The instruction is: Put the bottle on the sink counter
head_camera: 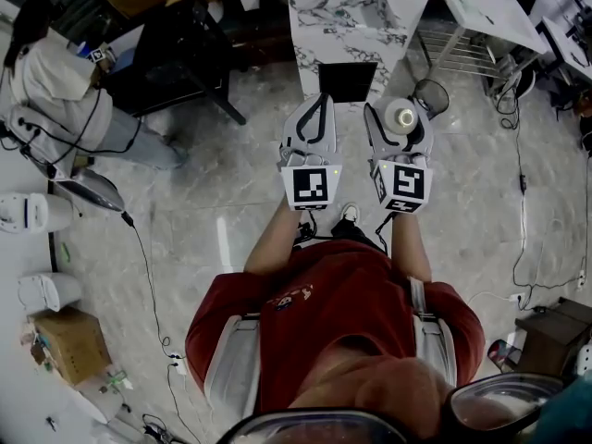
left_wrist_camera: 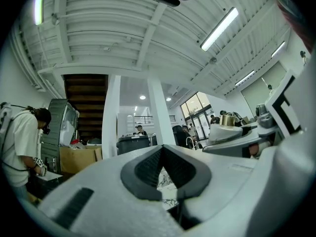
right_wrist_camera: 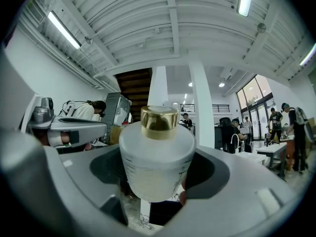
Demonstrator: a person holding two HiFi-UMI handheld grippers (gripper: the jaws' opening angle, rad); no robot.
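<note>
Right gripper (right_wrist_camera: 158,169) jaws: closed on the bottle (right_wrist_camera: 157,154), pads against its two sides, and set fairly wide because the body is fat. Left gripper (left_wrist_camera: 160,169) jaws: tips together, nothing between them.

Bottle: white round body, gold cap on top, upright in my grip. It sits short of the sink counter (head_camera: 310,26), over bare floor, not yet above the marble.

Step in hand, by my reckoning: the carry. The pick is done and the placing has not begun. The counter lies straight ahead of both grippers, with a strip of floor between my jaw tips and its near edge.

Next move calls for:
- closing that gap and bringing the bottle over a flat part of the marble, clear of the basin set into the counter;
- keeping it upright, base lowest, since it looks top-heavy;
- letting go only once the base rests on the stone.

The left gripper has no part I can see in this; best to hold it off to the side of the counter.

Views compared:
- The head view gives the layout: counter ahead, both grippers side by side before it, and a person in white (head_camera: 46,81) well off to the counter's left.
- The right gripper view alone shows the pads seated on the bottle.
- The left gripper view alone shows its jaws empty, with a glimpse of marble through the gap beneath the tips.
</note>
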